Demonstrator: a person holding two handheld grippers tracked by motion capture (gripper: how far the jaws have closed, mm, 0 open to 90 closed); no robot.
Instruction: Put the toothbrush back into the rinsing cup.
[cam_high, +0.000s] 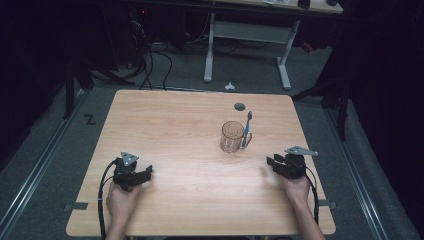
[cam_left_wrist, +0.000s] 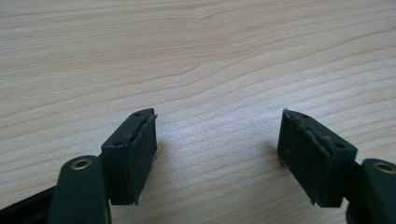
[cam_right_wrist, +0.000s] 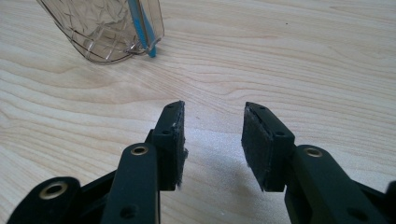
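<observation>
A clear, brownish plastic cup (cam_high: 231, 137) with a handle stands upright right of the table's middle. A blue toothbrush (cam_high: 247, 129) stands against its handle side, head up. My right gripper (cam_high: 270, 161) rests low on the table, right of and nearer than the cup, with its jaws open and nothing between them. In the right gripper view the cup (cam_right_wrist: 105, 28) and the toothbrush (cam_right_wrist: 143, 29) are at the top left, well beyond my right gripper (cam_right_wrist: 212, 135). My left gripper (cam_high: 148, 173) lies at the near left, open over bare wood, as my left gripper (cam_left_wrist: 217, 135) shows in its own view.
The wooden table (cam_high: 165, 125) has a dark round hole (cam_high: 239, 106) behind the cup. Beyond the far edge stand a white desk frame (cam_high: 247, 32) and cables on the grey floor, with a small white object (cam_high: 229, 86) lying there.
</observation>
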